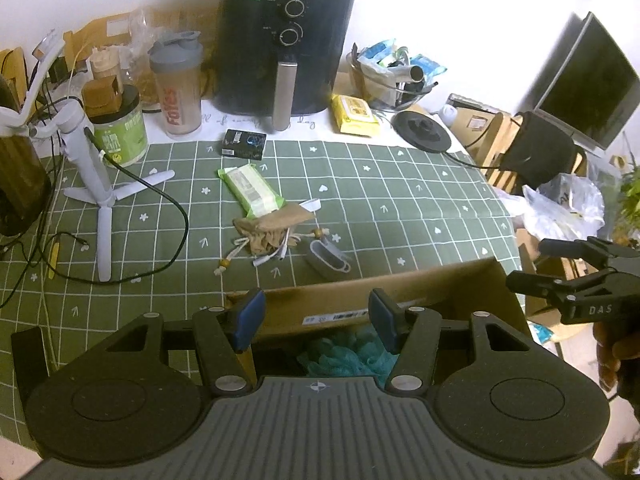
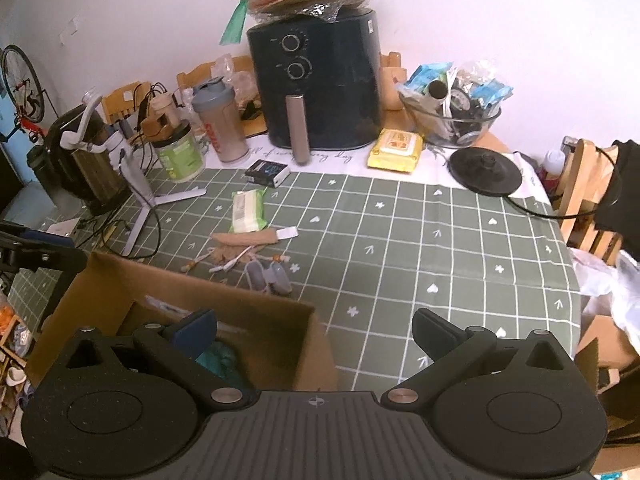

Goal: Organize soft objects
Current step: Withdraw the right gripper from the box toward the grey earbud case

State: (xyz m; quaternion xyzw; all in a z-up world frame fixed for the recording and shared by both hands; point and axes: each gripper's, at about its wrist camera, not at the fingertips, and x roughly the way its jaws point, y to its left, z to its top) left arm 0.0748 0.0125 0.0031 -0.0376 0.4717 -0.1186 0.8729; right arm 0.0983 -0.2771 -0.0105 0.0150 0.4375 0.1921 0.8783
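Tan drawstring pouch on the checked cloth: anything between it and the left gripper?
Yes. The far wall of the brown cardboard box rises between the open left gripper and the tan drawstring pouch; reach over it.

Cloth, card and plastic on your table

You have a matt checked tablecloth (image 2: pixel 400 240), a rough brown cardboard box (image 2: pixel 248 320) holding teal netted fabric (image 1: pixel 344 354), a glossy black plastic fryer (image 2: pixel 320 92) with brushed metal handle (image 2: pixel 298 128), and a clear glass bowl (image 2: pixel 456 128) far right.
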